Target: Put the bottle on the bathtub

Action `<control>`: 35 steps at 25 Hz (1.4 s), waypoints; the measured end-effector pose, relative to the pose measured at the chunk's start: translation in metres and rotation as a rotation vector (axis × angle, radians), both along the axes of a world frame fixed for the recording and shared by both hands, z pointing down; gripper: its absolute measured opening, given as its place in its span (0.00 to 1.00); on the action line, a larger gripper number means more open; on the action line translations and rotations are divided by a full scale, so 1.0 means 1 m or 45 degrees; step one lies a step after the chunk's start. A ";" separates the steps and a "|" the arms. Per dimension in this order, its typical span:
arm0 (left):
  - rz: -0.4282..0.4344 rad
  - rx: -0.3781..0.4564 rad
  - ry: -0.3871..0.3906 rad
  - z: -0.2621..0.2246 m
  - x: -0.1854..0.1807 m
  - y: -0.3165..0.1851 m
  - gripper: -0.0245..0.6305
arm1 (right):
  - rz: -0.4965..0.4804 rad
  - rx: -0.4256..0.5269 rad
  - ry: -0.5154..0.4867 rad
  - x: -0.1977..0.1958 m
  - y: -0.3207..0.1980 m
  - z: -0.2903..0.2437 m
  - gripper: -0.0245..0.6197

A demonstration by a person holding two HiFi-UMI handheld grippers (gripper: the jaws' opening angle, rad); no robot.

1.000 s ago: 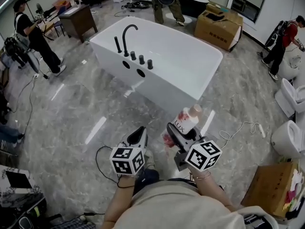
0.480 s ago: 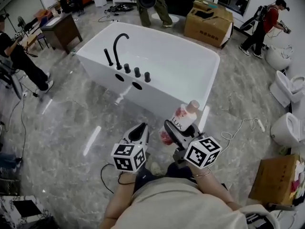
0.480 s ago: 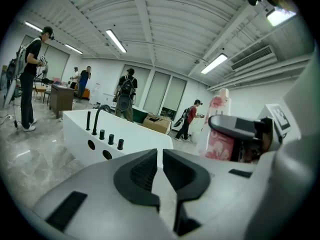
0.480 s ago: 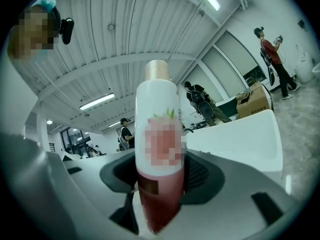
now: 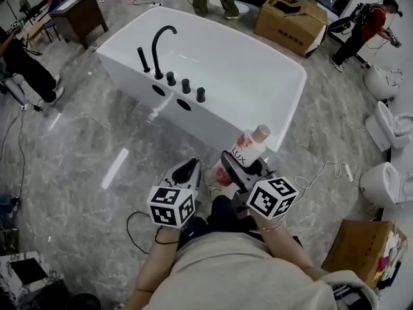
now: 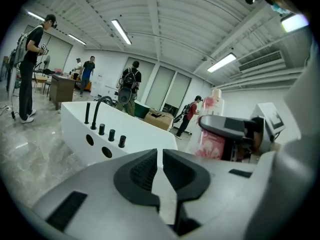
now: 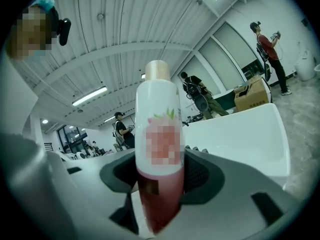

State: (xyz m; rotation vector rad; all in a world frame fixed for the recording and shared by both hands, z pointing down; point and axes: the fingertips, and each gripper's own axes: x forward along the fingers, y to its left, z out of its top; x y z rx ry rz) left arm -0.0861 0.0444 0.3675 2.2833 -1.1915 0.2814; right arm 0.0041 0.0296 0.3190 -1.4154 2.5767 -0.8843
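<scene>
A white and pink bottle [image 5: 244, 154] with a tan cap is held upright in my right gripper [image 5: 240, 166], whose jaws are shut on its lower half; the bottle [image 7: 159, 149] fills the middle of the right gripper view. The white freestanding bathtub [image 5: 284, 118] with a black faucet [image 5: 161, 47] stands just ahead, its near rim a short way beyond the bottle. My left gripper [image 5: 186, 173] hovers beside the right one with its jaws shut on nothing [image 6: 159, 169]. The bathtub [image 6: 135, 129] shows to the left in the left gripper view, the bottle [image 6: 212, 129] to the right.
Grey marble floor all round. A cardboard box [image 5: 290, 11] sits beyond the tub; another box [image 5: 364, 254] is at lower right. White toilets [image 5: 387, 183] line the right side. A white cable [image 5: 322, 173] lies on the floor. People stand at the far left and back.
The person has stepped closer to the bathtub, so the tub sits nearer and more central. Both grippers keep their pose, the bottle still held.
</scene>
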 end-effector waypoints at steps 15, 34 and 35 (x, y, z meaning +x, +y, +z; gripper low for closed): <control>-0.041 -0.118 0.024 0.047 0.020 -0.191 0.08 | -0.160 -0.101 0.060 0.009 -0.206 0.058 0.39; -0.100 -0.365 0.078 0.174 0.033 -0.269 0.08 | -0.199 -0.157 0.233 0.029 -0.307 0.185 0.39; -0.101 -0.371 0.080 0.179 0.032 -0.271 0.08 | -0.191 -0.174 0.243 0.029 -0.310 0.193 0.39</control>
